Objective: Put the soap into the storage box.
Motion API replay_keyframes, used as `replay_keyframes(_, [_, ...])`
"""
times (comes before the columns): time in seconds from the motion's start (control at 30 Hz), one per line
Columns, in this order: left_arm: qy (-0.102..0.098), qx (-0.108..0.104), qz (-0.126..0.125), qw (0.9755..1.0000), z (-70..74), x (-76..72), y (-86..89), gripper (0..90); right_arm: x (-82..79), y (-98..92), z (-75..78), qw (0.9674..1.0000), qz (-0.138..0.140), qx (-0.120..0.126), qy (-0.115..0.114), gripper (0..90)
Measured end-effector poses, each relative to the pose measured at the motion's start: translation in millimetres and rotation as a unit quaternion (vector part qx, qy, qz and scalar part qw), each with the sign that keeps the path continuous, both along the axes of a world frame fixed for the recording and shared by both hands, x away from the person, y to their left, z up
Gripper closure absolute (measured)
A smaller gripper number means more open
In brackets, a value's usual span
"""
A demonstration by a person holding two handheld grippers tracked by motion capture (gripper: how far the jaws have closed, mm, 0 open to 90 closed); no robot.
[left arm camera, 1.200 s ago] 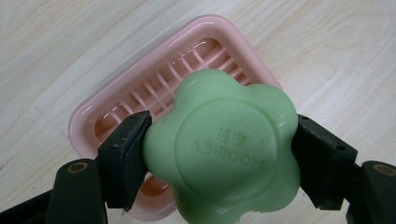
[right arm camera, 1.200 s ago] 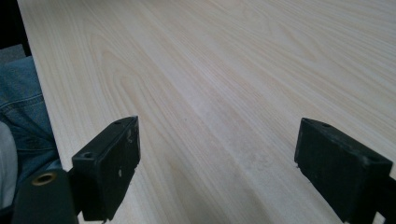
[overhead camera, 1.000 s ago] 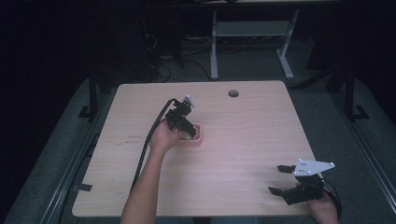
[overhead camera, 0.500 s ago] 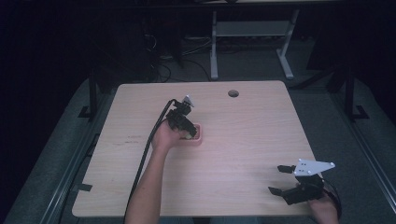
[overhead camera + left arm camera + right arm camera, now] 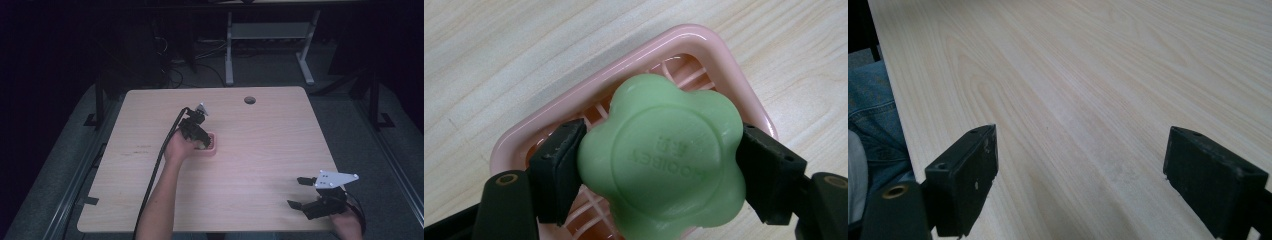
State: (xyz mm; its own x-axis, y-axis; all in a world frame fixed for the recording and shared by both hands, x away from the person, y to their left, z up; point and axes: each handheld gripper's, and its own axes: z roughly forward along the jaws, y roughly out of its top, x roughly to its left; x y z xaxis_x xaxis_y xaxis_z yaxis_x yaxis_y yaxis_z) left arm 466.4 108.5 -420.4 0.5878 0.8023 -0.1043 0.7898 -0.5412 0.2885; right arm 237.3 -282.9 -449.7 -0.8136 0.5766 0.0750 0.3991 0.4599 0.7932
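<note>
A green flower-shaped soap (image 5: 663, 162) with raised letters is clamped between the two black jaws of my left gripper (image 5: 659, 170). It hangs just over a pink slatted soap dish (image 5: 704, 47); whether it touches the slats I cannot tell. In the high view the left gripper (image 5: 199, 136) points down into the pink dish (image 5: 214, 149) near the middle of the table. My right gripper (image 5: 300, 192) rests near the table's front right corner, jaws wide apart and nothing between them (image 5: 1080, 170).
The light wooden table (image 5: 260, 145) has a round cable hole (image 5: 249, 100) at the back. A black cable (image 5: 155, 175) trails from the left gripper toward the front edge. Blue denim (image 5: 870, 110) shows past the table edge in the right gripper view.
The left hand and gripper have shifted slightly at the pink dish. The right gripper has not moved.
</note>
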Motion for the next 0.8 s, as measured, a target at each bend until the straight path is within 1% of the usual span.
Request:
replay_keyframes(0.37, [0.0,0.002,-0.001,1.0,-2.0,0.0,0.5,26.5,0.0,0.4,0.0,1.0,0.0,0.0,0.0,13.8])
replay_keyframes(0.43, [-0.002,0.004,-0.005,1.0,-2.0,0.2,0.9,26.5,0.0,0.3,0.0,1.0,0.0,0.0,0.001,13.8])
replay_keyframes(0.6, [-0.004,0.005,-0.004,1.0,-2.2,-0.6,0.6,26.4,-0.2,0.3,0.2,1.0,0.0,0.0,0.0,13.8])
replay_keyframes(0.63, [-0.004,0.002,0.0,1.0,-2.3,-1.5,0.3,26.4,-0.1,0.3,0.1,1.0,0.0,0.0,0.0,13.8])
replay_keyframes(0.73, [-0.006,0.0,0.002,1.0,-2.6,-2.7,0.3,26.3,-0.2,0.6,0.0,1.0,-0.002,0.001,0.001,13.8])
replay_keyframes(0.77, [-0.008,0.003,-0.004,1.0,-2.4,-2.3,1.1,26.3,-0.2,0.6,0.0,1.0,-0.001,0.001,0.001,13.8])
replay_keyframes(0.8, [-0.007,0.002,-0.001,1.0,-2.5,-2.9,0.9,26.3,-0.3,0.7,0.0,1.0,-0.001,0.001,0.001,13.8])
